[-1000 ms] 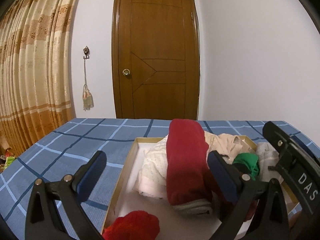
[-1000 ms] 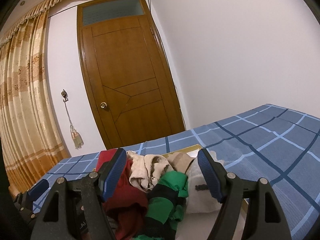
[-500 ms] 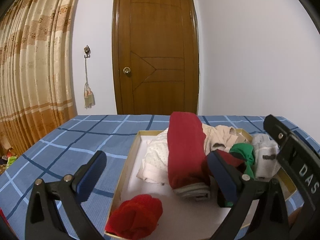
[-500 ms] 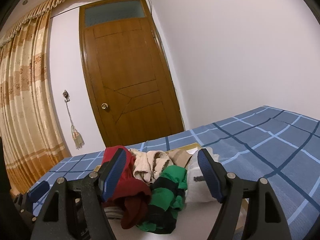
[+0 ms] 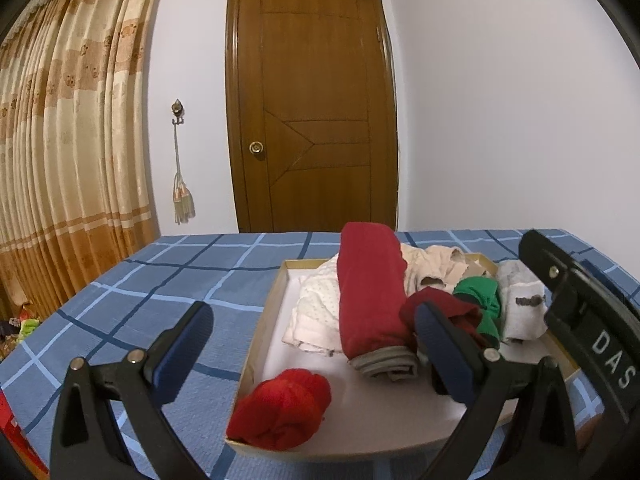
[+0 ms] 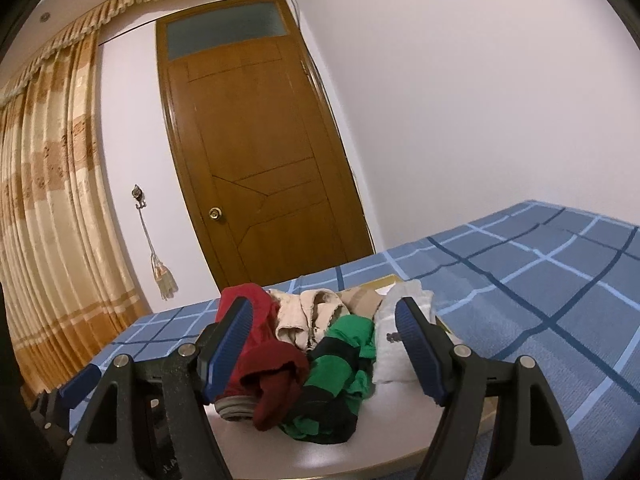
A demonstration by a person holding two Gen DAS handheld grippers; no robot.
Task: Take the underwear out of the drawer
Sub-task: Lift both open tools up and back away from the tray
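Left tongs [image 5: 316, 332] spread wide, nothing between the pads, hovering at the near left corner of the drawer [image 5: 276, 296] on the blue checked bed [image 5: 168, 280]. Balled red piece [image 5: 284, 408] sitting alone at seven o'clock on the white drawer floor, just inside the rim. White dotted garment [image 5: 316, 312] crumpled at the centre, with a long dark red roll [image 5: 372, 300] lying over it toward twelve o'clock. Beige piece [image 5: 432, 268] behind at one o'clock, green striped piece [image 5: 480, 300] and a pale grey item [image 5: 520, 304] off at three o'clock.

Right tongs [image 6: 324, 344] equally released, pads standing either side of the heap without pressing anything: maroon fabric [image 6: 272, 376] by the left pad, green-and-black stripes [image 6: 340, 368] dead ahead, pale grey item [image 6: 392, 344] touching near the right pad.

Underwear all inside the drawer, nothing lifted out yet. Best approach, judging from here: pick one garment only, drop the fingertips down over a raised fold, pinch well into the cloth rather than the edge. Green striped piece looks the easiest for the right side, on top and centred. Lift straight up and slow, since the maroon fabric is tangled against it and could drag along. Balled red piece is a clean solo grab for the left side.
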